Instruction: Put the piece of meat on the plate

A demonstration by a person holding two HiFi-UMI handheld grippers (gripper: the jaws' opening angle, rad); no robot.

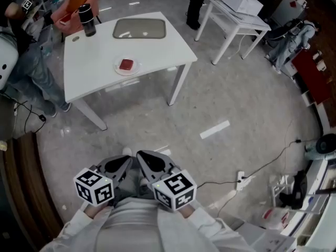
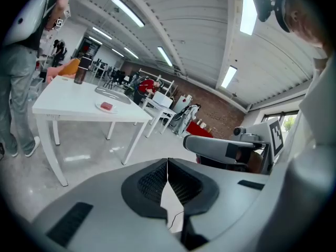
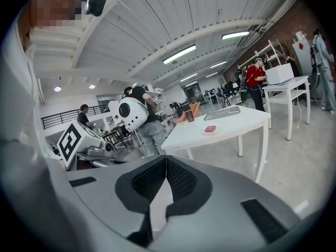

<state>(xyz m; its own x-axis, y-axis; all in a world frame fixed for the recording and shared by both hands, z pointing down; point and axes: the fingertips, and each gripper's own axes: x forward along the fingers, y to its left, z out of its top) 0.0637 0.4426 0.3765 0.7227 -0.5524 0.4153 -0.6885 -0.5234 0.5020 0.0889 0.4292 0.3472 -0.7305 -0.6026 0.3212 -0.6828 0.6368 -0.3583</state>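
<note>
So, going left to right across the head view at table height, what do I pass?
dark cylindrical tumbler → small white plate carrying the red piece of meat → white box on the second white table. The grey tray is left out because it overlaps the plate.

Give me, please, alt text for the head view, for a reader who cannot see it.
A red piece of meat lies on a small round white plate on a white rectangular table, seen from above. Nearer the camera, the left claw and right claw, both shut and empty, are held close to the person's body, well short of the table.
</note>
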